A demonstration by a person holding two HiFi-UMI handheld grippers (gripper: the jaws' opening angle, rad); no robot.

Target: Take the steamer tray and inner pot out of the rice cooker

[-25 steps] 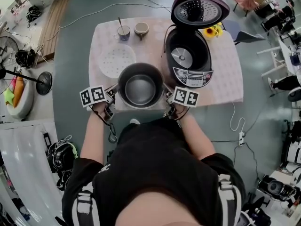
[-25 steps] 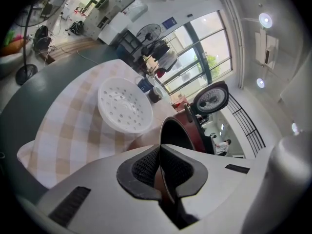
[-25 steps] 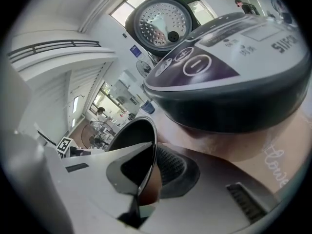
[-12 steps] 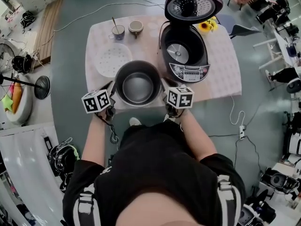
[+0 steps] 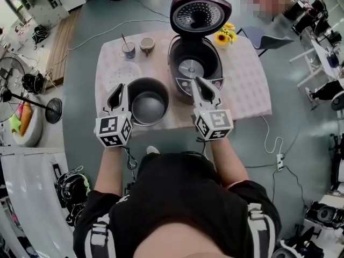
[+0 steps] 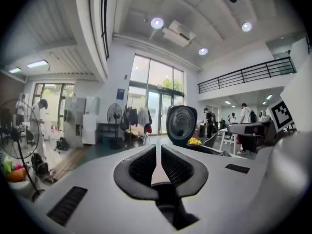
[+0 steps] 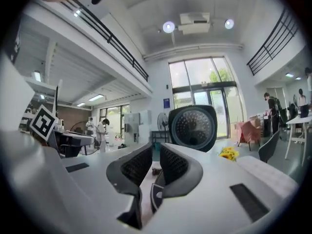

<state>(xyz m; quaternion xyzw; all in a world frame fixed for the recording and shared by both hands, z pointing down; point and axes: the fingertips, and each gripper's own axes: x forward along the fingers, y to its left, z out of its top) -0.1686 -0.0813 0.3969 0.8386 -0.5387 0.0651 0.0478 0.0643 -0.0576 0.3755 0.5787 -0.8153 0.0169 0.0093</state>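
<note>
L claw [image 5: 116,90] & R claw [image 5: 200,83] both closed tight, empty, held level w/ pot [image 5: 148,102] on the surface [image 5: 242,85] btwn & below them, nearer L; tray [image 5: 121,73] just beyond L claw, emptied cooker [image 5: 194,69] ahead of R.

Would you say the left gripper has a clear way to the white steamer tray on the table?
Probably yes. The steamer tray lies flat just beyond the left gripper, beside the inner pot, with nothing between them. Its jaws are shut, so they would have to open first.
</note>
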